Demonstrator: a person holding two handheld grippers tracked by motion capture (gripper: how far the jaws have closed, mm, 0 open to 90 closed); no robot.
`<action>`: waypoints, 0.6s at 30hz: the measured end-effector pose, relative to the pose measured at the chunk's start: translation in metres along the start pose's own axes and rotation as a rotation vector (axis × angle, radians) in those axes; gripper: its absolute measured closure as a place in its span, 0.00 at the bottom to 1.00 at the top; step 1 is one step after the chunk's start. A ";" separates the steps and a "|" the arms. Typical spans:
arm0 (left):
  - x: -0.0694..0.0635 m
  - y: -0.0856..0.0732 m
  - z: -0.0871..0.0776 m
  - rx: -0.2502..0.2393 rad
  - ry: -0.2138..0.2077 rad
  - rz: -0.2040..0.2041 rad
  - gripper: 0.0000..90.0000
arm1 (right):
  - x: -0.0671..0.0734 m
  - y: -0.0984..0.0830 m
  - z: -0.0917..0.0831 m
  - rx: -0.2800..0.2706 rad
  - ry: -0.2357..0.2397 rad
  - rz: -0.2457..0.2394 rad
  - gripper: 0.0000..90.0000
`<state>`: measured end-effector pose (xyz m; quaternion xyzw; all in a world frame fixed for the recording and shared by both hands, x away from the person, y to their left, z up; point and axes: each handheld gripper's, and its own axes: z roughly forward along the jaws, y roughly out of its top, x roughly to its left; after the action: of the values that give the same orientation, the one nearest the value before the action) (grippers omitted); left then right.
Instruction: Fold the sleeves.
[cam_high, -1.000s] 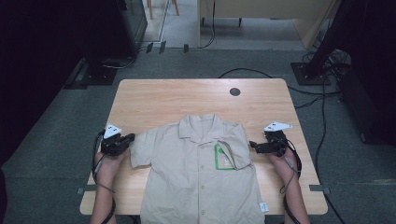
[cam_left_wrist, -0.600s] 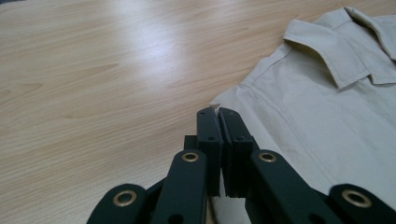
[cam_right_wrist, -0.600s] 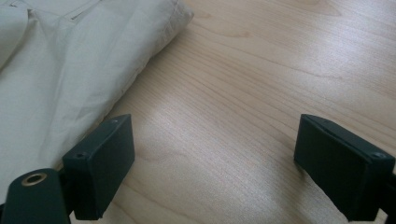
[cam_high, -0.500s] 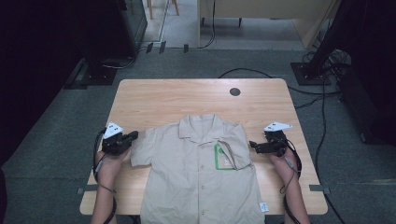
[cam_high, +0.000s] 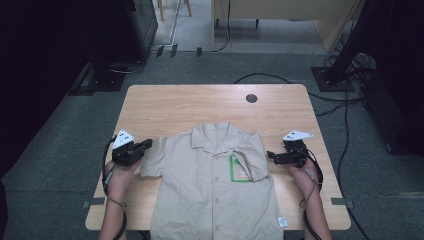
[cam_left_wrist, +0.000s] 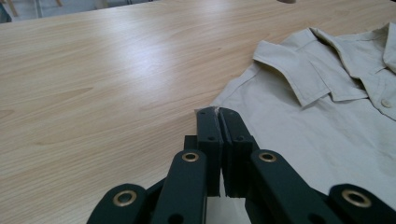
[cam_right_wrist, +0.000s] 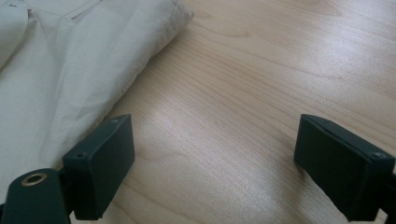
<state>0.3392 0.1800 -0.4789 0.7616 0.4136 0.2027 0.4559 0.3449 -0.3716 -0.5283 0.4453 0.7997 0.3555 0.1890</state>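
On the table (cam_high: 175, 105), a beige short-sleeved shirt (cam_high: 210, 195) lies flat, buttoned.

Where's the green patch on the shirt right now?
In the high view, the green patch sits on the beige shirt, partly under the folded-in sleeve nearest the right claw.

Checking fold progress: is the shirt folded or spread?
Mostly spread: shirt lies flat, front up; one sleeve is folded inward.
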 end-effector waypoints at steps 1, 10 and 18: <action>-0.001 0.001 0.001 -0.001 -0.005 0.001 0.98 | 0.000 0.000 0.000 0.000 0.000 0.000 0.13; -0.009 0.005 0.003 0.000 -0.042 0.010 0.98 | 0.000 0.000 0.000 0.000 0.000 0.000 0.13; -0.015 0.009 0.003 -0.006 -0.059 0.022 0.98 | 0.000 0.000 0.000 0.000 0.000 0.000 0.13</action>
<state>0.3365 0.1647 -0.4717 0.7704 0.3911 0.1864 0.4678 0.3449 -0.3716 -0.5284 0.4452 0.7997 0.3556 0.1891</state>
